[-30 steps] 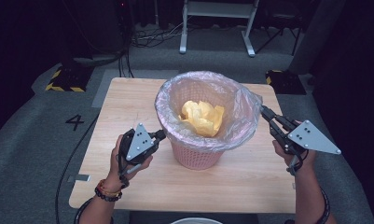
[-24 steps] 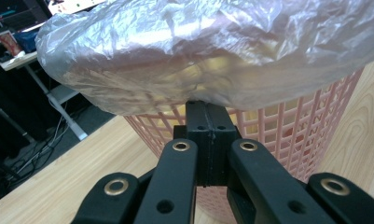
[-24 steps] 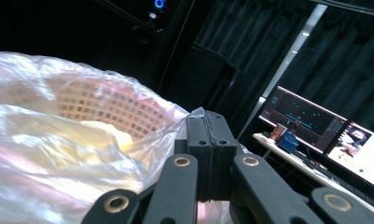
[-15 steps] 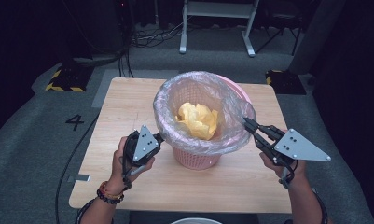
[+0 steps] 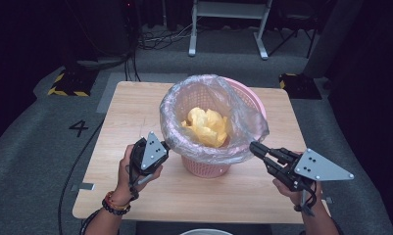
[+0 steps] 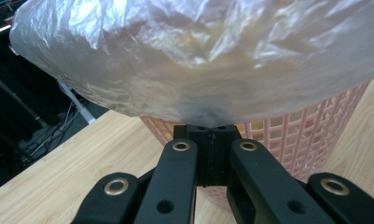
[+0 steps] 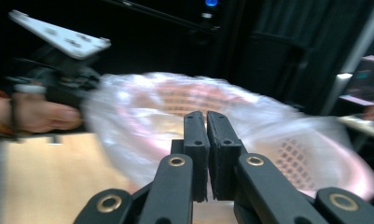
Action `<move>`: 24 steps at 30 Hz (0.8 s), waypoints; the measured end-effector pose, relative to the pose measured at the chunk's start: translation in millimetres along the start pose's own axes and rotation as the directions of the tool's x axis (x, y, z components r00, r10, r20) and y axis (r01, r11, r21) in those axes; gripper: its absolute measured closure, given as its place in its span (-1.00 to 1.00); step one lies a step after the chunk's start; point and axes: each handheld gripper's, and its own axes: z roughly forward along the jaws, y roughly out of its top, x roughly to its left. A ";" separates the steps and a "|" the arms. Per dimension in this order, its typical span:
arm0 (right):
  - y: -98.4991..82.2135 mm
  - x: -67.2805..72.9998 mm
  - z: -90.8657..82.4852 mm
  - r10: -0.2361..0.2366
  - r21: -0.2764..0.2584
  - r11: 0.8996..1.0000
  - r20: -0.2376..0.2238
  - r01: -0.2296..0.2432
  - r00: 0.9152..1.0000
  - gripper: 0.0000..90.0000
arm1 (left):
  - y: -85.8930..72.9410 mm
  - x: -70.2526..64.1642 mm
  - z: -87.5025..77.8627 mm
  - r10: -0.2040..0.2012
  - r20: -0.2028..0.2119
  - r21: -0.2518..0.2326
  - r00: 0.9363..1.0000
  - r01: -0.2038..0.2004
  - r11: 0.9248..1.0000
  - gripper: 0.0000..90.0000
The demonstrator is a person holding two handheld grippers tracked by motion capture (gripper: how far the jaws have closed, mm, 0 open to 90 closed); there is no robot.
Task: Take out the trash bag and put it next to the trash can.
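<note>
Since the earlier frames: right claw (image 5: 253,146) drawn back toward the near right, bag rim pulled off the basket's right side and stretched that way; left claw (image 5: 163,145) shifted little, at the bag's near-left rim.

Pale wooden rectangular surface (image 5: 135,107), seen whole from the high view. At its middle, round pink plastic lattice basket (image 5: 204,166), upright, lined with a thin, wrinkled translucent plastic bag (image 5: 243,122) that balloons above and beyond the rim. Inside, crumpled yellow paper (image 5: 206,126), visible from above, hidden from both claw cameras.

Left gripper view: black jaws pressed together, clamped on a puckered fold of bag (image 6: 194,65), pink lattice wall (image 6: 315,135) just behind, wood grain below. Left claw (image 6: 211,135).

Right gripper view: blurred; right claw (image 7: 206,126) with jaws nearly together, a thin slit between, bag film (image 7: 142,121) behind them; grip on film hard to confirm here. From above, tips touching the taut bag edge. Farther off, left hand (image 7: 40,114) under its grey three-cornered plate (image 7: 58,35).
</note>
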 end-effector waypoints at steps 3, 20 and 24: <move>-2.8 5.9 0.2 -0.005 0.021 1.000 -0.019 0.005 1.000 0.94 | -1.3 -1.6 0.8 0.009 0.003 0.000 1.000 -0.009 1.000 1.00; -22.3 -5.1 -16.0 -0.046 0.087 0.996 0.135 0.034 0.990 -0.29 | -8.5 2.6 -22.8 -0.087 0.075 -0.163 0.993 0.099 0.982 -0.40; -22.1 -0.9 -10.3 -0.057 0.078 0.996 0.133 0.047 0.989 0.08 | -4.2 3.0 -21.4 -0.073 0.073 -0.161 0.995 0.084 0.983 -0.24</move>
